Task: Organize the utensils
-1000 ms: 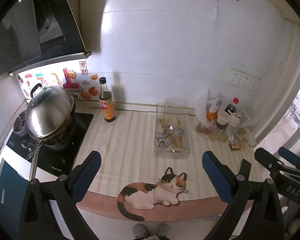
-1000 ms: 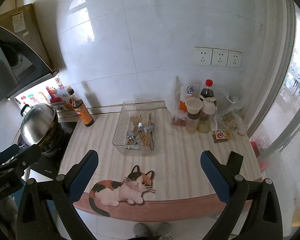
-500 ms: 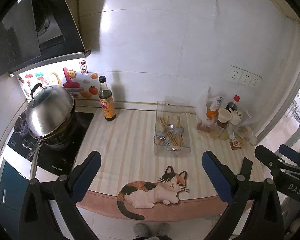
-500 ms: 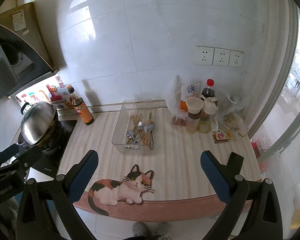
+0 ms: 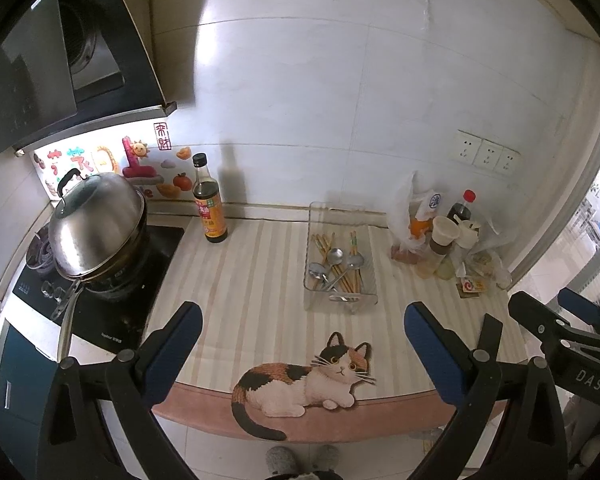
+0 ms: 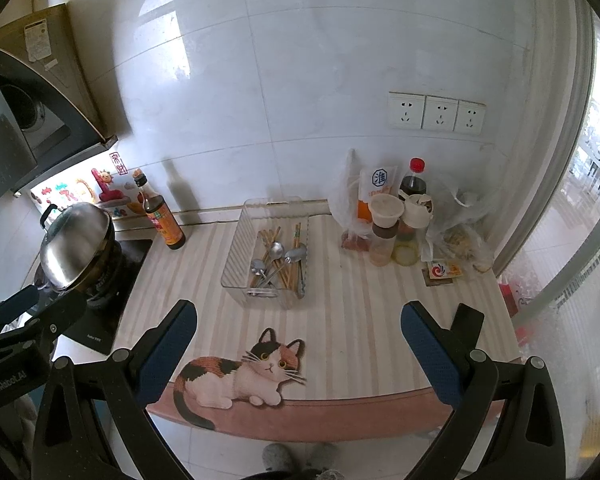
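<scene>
Overhead, the white tiled wall (image 6: 340,80) filled most of what could be seen, with three sockets (image 6: 436,112) on its right part. Below it ran the striped surface (image 5: 244,280), its near edge covered by a mat with a calico cat (image 5: 308,384) printed on it. At the far left a steel pot with a domed lid (image 5: 96,224) sat on the black hob (image 5: 112,312), and a dark sauce bottle (image 5: 210,204) stood just beside the hob against the wall. Toward the middle of the surface stood a clear plastic bin (image 6: 236,248), and inside it lay the utensils (image 6: 280,264): metal spoons jumbled over a bundle of chopsticks. At the far right a cluster of condiment bottles and plastic bags (image 6: 400,224) crowded the corner.

Both claws hung above the near edge, well apart from the bin. The left claw (image 5: 300,344) had its blue pads spread wide with nothing between them. The right claw (image 6: 298,344) was likewise spread wide and held nothing.
</scene>
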Available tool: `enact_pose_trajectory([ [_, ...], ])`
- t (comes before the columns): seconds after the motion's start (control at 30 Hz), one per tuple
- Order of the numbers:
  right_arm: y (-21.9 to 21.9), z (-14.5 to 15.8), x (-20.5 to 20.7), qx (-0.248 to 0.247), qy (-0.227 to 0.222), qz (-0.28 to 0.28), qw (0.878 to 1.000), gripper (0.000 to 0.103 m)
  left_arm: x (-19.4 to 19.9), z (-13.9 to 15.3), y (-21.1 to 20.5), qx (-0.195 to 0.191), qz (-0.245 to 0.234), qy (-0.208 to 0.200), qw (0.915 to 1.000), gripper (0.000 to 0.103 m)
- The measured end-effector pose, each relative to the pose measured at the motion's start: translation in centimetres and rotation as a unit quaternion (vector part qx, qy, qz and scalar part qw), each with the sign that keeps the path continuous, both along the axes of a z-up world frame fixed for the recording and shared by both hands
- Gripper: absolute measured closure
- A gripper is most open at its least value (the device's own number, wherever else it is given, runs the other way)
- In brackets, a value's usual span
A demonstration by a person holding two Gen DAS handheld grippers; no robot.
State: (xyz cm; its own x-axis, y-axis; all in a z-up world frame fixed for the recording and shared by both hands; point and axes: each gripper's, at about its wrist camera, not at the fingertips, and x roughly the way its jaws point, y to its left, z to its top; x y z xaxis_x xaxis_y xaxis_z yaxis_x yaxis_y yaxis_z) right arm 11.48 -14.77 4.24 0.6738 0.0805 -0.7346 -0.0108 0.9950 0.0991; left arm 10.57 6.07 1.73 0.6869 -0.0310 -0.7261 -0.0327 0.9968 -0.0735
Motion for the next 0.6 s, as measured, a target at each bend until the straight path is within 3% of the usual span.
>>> enact_pose_trajectory([
  [0.6,-1.0,-0.7,0.5,-0.004,0.014,0.021,1.0,0.0,0.6,-0.9,0.0,0.001,-0.004,0.013,0.9999,0.0],
])
